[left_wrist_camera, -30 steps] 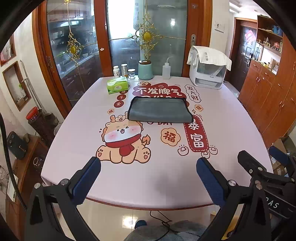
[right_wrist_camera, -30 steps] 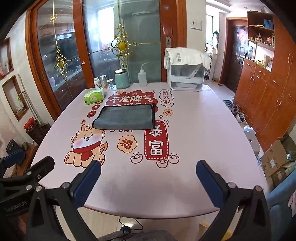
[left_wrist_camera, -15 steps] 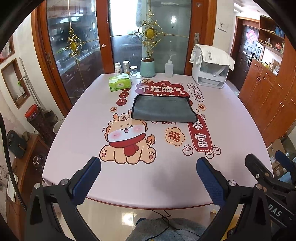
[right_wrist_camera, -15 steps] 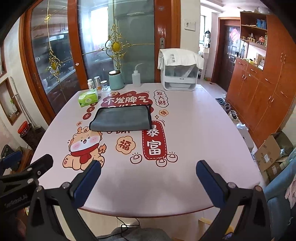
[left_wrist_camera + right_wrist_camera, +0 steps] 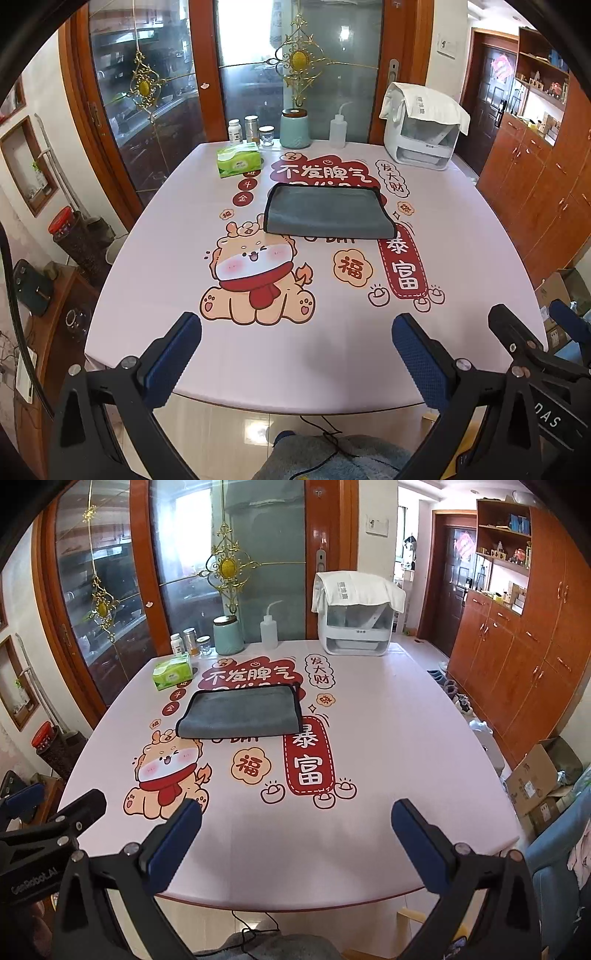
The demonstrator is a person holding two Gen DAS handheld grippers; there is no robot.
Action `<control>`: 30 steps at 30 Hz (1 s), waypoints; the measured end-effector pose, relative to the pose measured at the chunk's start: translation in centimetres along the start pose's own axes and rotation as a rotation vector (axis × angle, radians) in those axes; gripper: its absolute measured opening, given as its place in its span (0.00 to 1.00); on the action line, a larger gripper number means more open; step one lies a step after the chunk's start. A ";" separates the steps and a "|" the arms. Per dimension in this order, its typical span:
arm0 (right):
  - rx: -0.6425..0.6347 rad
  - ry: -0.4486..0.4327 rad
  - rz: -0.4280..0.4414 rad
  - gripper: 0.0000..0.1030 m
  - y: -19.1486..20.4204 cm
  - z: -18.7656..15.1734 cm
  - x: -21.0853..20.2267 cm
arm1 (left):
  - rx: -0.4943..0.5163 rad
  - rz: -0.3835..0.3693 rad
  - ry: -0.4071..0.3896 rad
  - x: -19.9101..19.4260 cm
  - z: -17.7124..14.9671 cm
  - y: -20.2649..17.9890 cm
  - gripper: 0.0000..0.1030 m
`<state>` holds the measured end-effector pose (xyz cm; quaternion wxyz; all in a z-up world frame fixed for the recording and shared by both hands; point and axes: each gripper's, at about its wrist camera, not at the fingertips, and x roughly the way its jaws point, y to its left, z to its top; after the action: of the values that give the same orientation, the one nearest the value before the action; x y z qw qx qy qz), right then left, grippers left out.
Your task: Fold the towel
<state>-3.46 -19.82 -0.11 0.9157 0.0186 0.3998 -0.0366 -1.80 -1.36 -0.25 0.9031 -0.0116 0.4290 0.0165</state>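
A grey towel (image 5: 328, 212) with a dark hem lies folded flat in the far middle of the pink printed table (image 5: 184, 221); it also shows in the right wrist view (image 5: 240, 712). My left gripper (image 5: 295, 354) is open and empty, held over the table's near edge, far short of the towel. My right gripper (image 5: 293, 838) is open and empty, also at the near edge. The right gripper shows at the right of the left wrist view (image 5: 532, 339), and the left gripper at the left of the right wrist view (image 5: 48, 812).
Along the table's far edge stand a green tissue box (image 5: 238, 159), small jars (image 5: 251, 130), a teal canister (image 5: 294, 127), a squeeze bottle (image 5: 337, 127) and a white appliance under a cloth (image 5: 421, 129). Wooden cabinets (image 5: 524, 653) line the right wall. Cardboard boxes (image 5: 539, 779) sit on the floor.
Both grippers have risen and tilted a little, so the table and towel sit lower and nearer in both views. Both stay open and empty. The towel has not moved.
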 end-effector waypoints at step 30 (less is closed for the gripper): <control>-0.004 0.006 -0.008 1.00 -0.3 0.5 0.4 | 0.000 0.011 0.008 0.5 0.7 -0.1 1.00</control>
<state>-2.85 -20.16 -0.12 0.9143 0.0152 0.4029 -0.0391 -0.95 -1.40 -0.19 0.9013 -0.0093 0.4325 0.0214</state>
